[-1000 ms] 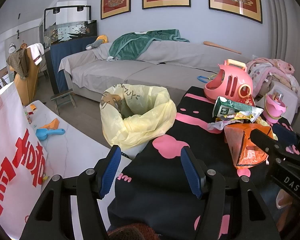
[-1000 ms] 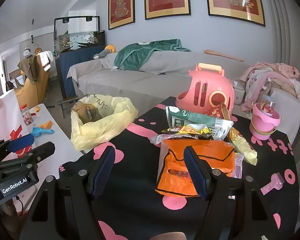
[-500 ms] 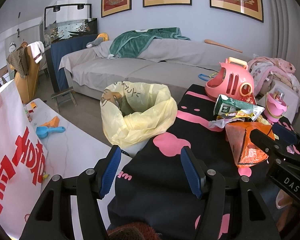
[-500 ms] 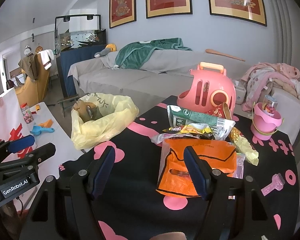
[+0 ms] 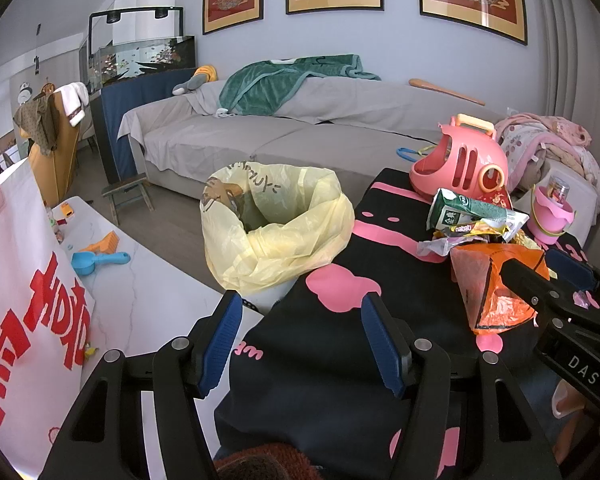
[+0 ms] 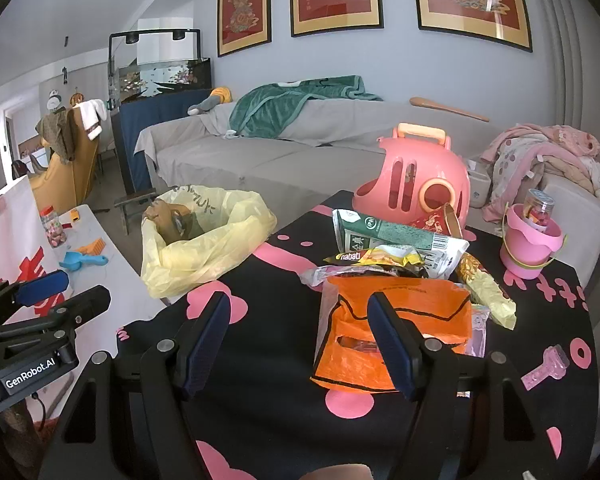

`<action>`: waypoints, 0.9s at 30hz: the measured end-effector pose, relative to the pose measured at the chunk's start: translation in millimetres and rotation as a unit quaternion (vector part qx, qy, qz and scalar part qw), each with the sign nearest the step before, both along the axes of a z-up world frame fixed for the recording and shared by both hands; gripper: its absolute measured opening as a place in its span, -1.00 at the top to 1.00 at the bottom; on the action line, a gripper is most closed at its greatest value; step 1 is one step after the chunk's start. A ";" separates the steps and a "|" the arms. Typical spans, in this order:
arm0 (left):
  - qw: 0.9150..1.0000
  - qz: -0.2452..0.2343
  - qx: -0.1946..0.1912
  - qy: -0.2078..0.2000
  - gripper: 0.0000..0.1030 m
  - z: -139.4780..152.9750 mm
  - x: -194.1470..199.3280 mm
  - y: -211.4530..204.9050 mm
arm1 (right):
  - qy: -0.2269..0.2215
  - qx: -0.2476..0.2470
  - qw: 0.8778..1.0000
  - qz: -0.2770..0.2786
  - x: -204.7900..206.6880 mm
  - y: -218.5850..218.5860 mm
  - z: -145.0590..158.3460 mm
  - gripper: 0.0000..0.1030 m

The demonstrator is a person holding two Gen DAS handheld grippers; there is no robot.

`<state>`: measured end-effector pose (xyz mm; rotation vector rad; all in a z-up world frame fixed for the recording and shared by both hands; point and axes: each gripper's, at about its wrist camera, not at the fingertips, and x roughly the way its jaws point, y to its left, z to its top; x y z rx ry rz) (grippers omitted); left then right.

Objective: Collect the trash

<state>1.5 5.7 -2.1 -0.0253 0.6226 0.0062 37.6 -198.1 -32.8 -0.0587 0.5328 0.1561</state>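
A pile of trash lies on the black table with pink shapes [image 6: 267,412]: an orange plastic bag [image 6: 396,336], a green drink carton [image 6: 384,234], a "nabati" wrapper [image 6: 376,258] and a yellow snack packet [image 6: 488,292]. A bin lined with a yellow bag [image 5: 275,236] stands off the table's left edge, also in the right wrist view [image 6: 203,240]. My right gripper [image 6: 300,344] is open and empty, its right finger over the orange bag's front. My left gripper [image 5: 302,340] is open and empty above the table's left edge, short of the bin.
A pink plastic carrier [image 6: 416,180] and a pink bucket [image 6: 530,242] stand behind the trash. A pink toy piece [image 6: 546,366] lies at the table's right. A white side table [image 5: 135,284] with a blue scoop [image 5: 95,260] lies left. A grey sofa [image 5: 283,136] lies beyond.
Both grippers have shifted only slightly; the views have edged a little. Both stay open and empty. The trash and the bin have not moved.
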 end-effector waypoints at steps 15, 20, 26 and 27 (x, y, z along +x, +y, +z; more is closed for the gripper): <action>1.000 -0.004 0.001 0.000 -0.21 -2.7 0.3 -0.4 | -0.001 0.003 1.000 -0.001 -1.6 -2.4 -1.2 -0.33; 1.000 -0.020 0.004 -0.006 -0.21 -14.4 9.6 -6.4 | -0.011 0.018 1.000 -0.017 -3.1 -19.6 -4.1 -0.35; 0.996 -0.084 0.028 -0.014 -0.21 -13.4 30.7 -37.6 | -0.019 0.016 0.999 -0.044 -7.0 -59.2 -7.3 -0.38; 0.995 -0.101 0.024 -0.013 -0.21 -13.5 35.3 -44.1 | -0.017 0.016 0.998 -0.051 -7.6 -68.4 -7.9 -0.38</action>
